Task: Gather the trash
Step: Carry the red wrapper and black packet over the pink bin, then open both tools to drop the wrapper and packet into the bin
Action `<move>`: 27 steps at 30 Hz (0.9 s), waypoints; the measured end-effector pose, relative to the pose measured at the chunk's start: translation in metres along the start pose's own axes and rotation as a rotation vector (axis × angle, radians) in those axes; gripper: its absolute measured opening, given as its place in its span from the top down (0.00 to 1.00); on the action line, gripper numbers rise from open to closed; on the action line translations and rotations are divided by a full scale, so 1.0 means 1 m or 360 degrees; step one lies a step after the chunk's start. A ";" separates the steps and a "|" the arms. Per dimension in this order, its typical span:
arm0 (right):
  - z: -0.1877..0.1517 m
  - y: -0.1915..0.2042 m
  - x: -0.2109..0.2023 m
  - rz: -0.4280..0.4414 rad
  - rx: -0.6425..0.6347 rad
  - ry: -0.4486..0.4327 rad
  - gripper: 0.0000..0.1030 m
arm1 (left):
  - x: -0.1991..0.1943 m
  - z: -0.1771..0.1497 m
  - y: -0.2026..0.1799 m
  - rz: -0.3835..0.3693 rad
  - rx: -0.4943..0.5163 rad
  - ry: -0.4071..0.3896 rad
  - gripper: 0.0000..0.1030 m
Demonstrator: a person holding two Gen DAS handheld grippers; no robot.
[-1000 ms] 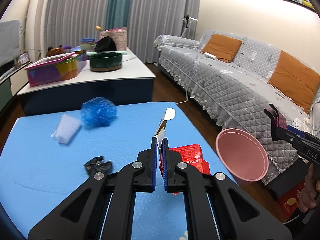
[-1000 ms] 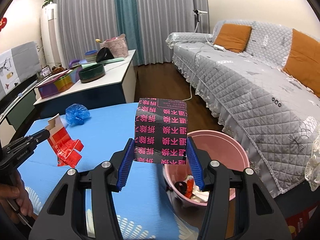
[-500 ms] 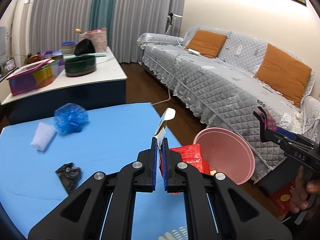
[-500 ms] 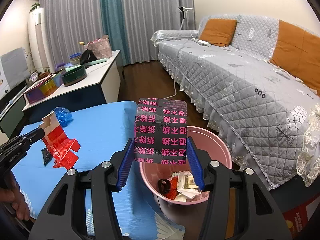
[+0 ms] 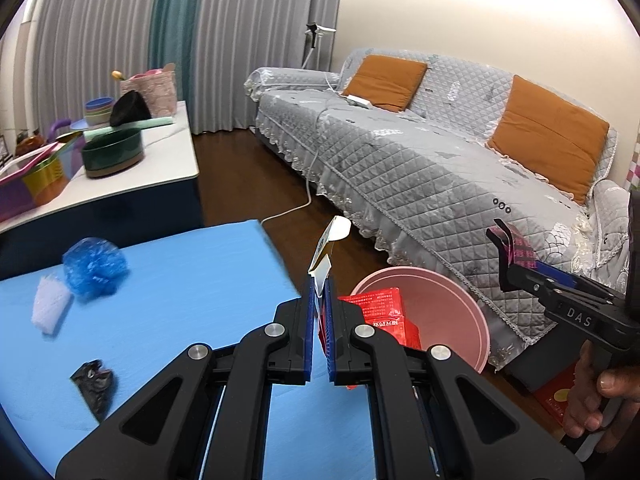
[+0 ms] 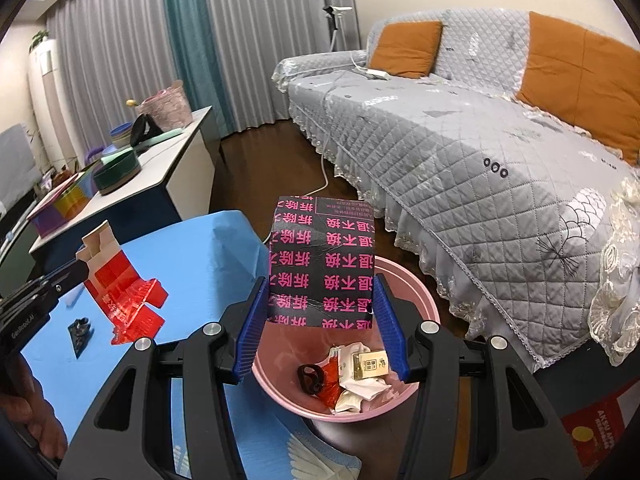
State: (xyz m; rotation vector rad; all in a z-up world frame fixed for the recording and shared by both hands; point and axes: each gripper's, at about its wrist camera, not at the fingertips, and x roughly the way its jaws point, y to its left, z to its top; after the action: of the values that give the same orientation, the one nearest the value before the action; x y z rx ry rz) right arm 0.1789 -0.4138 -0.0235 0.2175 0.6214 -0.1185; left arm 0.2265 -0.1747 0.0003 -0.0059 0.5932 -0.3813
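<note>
Two pieces are ready: my right gripper (image 6: 320, 312) clamps the black box (image 6: 322, 264) above the pink bin (image 6: 416, 296), to drop inside; my left gripper (image 5: 318, 300) pinches the red carton (image 6: 120, 288) over the blue table (image 5: 180, 280).

walls: cream (image 5: 440, 20) | floor: dark wood (image 5: 240, 184) | sofa (image 6: 460, 128): grey quilted, 2 orange cushions (image 5: 384, 80) | curtains (image 6: 120, 60): grey, teal

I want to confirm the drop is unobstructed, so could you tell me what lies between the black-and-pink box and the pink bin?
Nothing but air: in the right wrist view the black-and-pink box, clamped in the right gripper, hangs over the pink bin.
</note>
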 end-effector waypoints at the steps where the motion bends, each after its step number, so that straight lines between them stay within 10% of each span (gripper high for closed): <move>1: 0.001 -0.002 0.001 -0.0003 0.0012 -0.0001 0.49 | 0.002 0.001 -0.003 -0.0005 0.0004 0.0001 0.95; 27: 0.014 -0.030 0.031 -0.0061 0.0128 0.0043 0.49 | 0.100 0.011 -0.063 -0.0229 0.0131 0.0166 0.95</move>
State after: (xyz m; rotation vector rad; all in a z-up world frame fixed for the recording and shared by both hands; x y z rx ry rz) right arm 0.2067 -0.4475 -0.0360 0.2852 0.6485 -0.1777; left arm 0.2861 -0.2698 -0.0377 0.0510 0.6816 -0.5478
